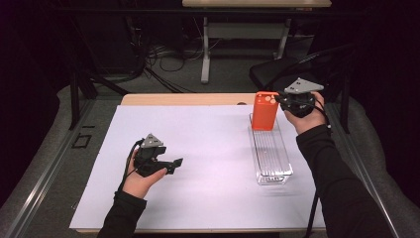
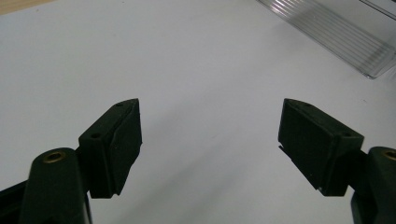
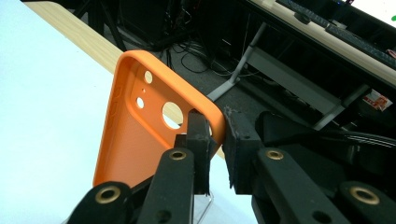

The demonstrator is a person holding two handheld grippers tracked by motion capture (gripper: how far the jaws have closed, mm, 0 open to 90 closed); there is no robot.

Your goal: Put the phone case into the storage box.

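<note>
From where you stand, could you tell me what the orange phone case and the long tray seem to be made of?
The orange phone case looks like matte silicone or soft plastic: even colour, rounded edges, no glare. The long tray looks like clear, glossy rigid plastic, possibly acrylic: the white surface shows through it, and its ribbed floor catches highlights.

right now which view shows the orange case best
The right gripper view: the case is close, camera holes clear, its edge pinched by the right gripper. The high view shows it small, upright over the tray.

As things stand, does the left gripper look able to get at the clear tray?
Probably yes. The left gripper hangs open over bare white sheet, and nothing lies between it and the clear tray. The orange phone case, pinched by the right gripper, stands at the tray's far end.
</note>
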